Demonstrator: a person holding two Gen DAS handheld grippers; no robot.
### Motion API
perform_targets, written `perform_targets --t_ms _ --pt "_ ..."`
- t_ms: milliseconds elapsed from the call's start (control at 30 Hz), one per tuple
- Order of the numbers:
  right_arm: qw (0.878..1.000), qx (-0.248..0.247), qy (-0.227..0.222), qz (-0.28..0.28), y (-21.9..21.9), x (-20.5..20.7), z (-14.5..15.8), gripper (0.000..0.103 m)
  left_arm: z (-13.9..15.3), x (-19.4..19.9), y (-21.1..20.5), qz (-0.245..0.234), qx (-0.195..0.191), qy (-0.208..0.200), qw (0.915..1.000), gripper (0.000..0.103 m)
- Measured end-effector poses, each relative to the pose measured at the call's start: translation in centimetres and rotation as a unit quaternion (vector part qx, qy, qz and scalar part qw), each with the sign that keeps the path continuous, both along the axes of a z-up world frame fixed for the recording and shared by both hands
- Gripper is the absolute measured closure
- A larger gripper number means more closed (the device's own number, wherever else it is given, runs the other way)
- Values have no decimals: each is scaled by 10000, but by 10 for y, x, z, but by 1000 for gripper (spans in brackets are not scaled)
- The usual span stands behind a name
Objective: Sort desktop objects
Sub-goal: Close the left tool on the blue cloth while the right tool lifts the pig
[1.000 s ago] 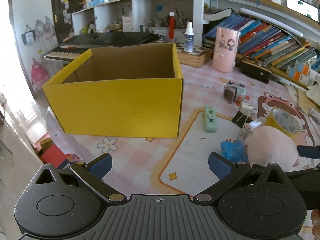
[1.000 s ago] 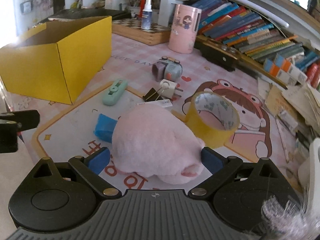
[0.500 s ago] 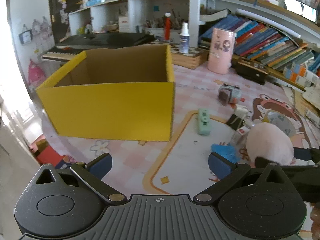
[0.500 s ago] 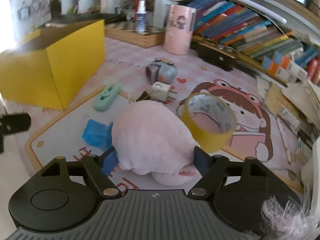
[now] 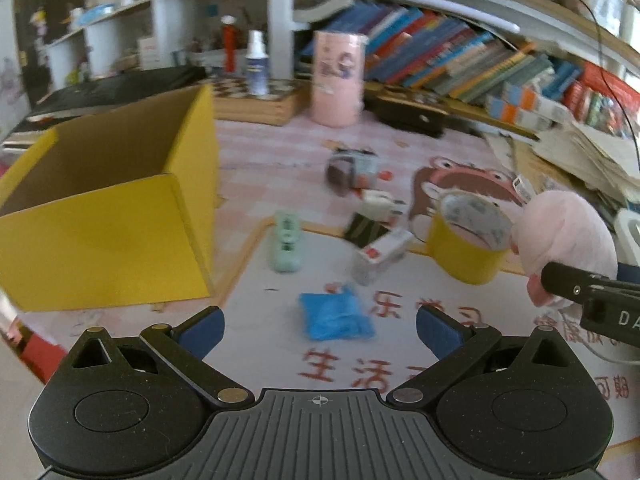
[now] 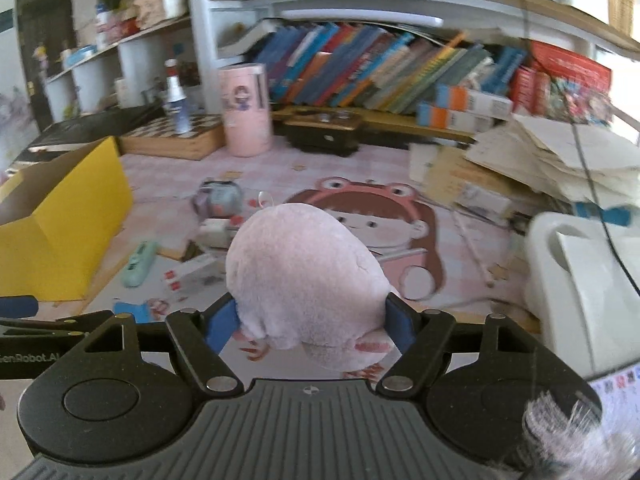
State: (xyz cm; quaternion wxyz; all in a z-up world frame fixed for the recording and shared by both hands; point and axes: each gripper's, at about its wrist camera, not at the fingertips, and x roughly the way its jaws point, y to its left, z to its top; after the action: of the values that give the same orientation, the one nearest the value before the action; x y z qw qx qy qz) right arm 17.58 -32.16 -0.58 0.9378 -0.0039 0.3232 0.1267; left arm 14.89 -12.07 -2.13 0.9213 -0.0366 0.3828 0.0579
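The pink plush toy (image 6: 304,272) sits between the two blue pads of the right gripper (image 6: 310,322), and both pads press into its soft sides, so the toy is pinched and carried above the desk mat (image 6: 460,216). I think it is held low on the body, near the small pink feet, because there the fur gives a firm place to squeeze. In the left wrist view the same toy (image 5: 564,236) hangs at the right edge, just beside the yellow tape roll (image 5: 468,240) and clear of the mat.

The left gripper (image 5: 320,324) is spread wide and holds nothing; it hovers over the blue packet (image 5: 336,316), probably waiting for the next thing to pick. The yellow box (image 5: 108,216) stands open at the left, well apart from the toy, and I judge it is the place where the sorted things should go.

Some things are hard to read. The toy covers much of the mat behind it in the right wrist view, and the tape roll is completely hidden there. Its underside and face are not shown. The small grey object (image 5: 352,168), the plug (image 5: 380,200) and the white packet (image 5: 382,254) are blurred, so I cannot say exactly what they are. The green case (image 5: 286,240) is clearer. The floor of the box is not visible from either camera.
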Motion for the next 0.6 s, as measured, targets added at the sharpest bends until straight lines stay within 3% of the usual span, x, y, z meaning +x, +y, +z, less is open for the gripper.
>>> perform_targets --t_ms 167,233,300,333,400,600 --pt "9999 -27 -61 -128 -10 -1 0 29 -6 14 -13 -216 144 135 9996 3" --pt "9999 -26 -62 -100 -12 1 0 29 -10 21 -15 -174 330 248 9990 9" --pt "10000 -20 -46 -62 -13 2 -1 28 -15 26 -13 -67 405 366 9985 22" --pt "10000 -19 -40 -42 -13 3 -1 28 -18 28 -10 -12 362 430 9984 30" --pt "10000 -9 -35 -1 -13 5 -1 28 -23 31 -3 116 187 521 9984 33" --pt "9995 -10 -27 300 -6 7 -3 28 -34 37 4 252 12 642 9976 34"
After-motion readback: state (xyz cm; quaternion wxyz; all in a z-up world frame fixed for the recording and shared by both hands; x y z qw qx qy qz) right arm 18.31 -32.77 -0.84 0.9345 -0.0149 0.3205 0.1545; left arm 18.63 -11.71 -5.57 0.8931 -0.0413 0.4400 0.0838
